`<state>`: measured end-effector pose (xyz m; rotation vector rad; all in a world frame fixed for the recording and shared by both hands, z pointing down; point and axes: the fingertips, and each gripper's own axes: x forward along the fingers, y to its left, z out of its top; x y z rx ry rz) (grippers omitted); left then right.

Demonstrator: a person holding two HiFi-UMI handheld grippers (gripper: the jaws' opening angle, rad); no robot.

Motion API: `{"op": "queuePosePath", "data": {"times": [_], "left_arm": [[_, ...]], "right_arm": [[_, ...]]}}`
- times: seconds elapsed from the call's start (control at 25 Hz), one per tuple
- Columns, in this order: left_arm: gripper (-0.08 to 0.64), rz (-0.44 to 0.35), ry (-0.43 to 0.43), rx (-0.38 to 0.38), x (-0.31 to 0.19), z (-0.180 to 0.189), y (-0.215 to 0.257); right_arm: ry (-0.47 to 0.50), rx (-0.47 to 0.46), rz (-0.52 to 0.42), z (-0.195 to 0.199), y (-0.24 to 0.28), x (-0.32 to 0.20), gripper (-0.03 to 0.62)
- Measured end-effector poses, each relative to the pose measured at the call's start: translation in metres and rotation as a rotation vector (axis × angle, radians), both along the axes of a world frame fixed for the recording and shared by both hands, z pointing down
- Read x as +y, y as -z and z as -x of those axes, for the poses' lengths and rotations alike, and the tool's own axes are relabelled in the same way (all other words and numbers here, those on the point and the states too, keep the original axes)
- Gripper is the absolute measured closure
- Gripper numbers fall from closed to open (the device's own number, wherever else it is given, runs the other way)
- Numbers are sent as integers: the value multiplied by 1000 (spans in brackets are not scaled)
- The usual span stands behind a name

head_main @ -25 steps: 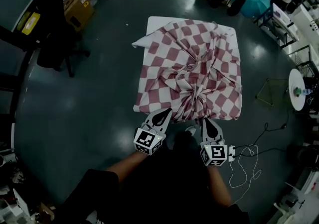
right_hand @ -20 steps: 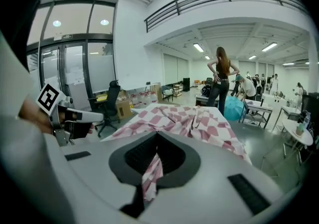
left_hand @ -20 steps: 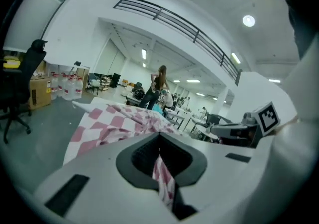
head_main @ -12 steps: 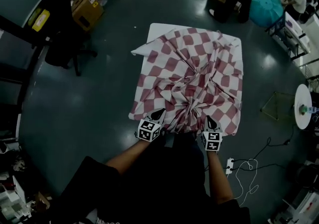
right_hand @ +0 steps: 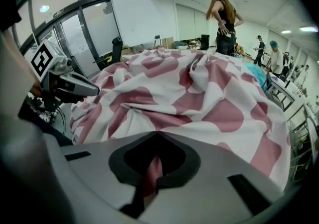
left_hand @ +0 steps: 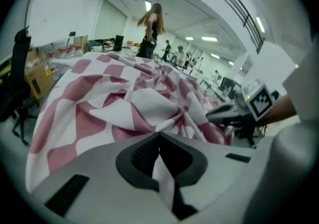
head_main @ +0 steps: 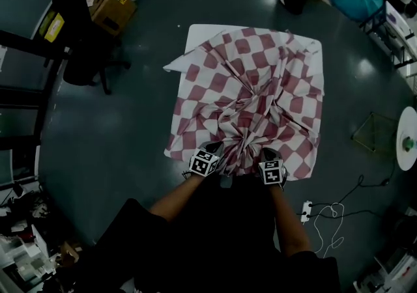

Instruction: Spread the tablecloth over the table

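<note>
Both grippers sit at the near edge of the red-and-white checked tablecloth (head_main: 251, 96). The left gripper (head_main: 214, 150) has its jaws pinched tight on a white fold of the hem. The right gripper (head_main: 268, 153), close by on the right, has its jaws clamped together on a pink fold. The cloth lies rumpled across the surface (head_main: 195, 33), with creases fanning out from the bunched near middle between the two grips. A bare white corner of the surface shows at the far left.

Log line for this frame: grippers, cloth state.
left gripper: shut on tablecloth | right gripper: shut on tablecloth | tablecloth: bunched | table: far-left corner bare
</note>
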<state>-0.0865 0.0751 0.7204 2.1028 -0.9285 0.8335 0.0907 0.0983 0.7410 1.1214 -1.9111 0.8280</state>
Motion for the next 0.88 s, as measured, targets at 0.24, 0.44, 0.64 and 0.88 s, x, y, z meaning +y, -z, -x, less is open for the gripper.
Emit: {"op": "queuePosePath", "data": {"times": [0.24,0.44,0.64,0.88], "left_arm": [[546,78,6,-172,-6,34,-40],[545,112,20,-153,-18,47,-39],[545,112,53,-170,-31,61,-42],[546,136,56,-110,-46,66,-43]], "right_arm": [[57,59,20,-5,-12,-3,575],[23,94,24,-33,-14,-18,575],[4,123,17,-63,-17,-18,575],[-26,211,-14,-90,-22,-25,577]]}}
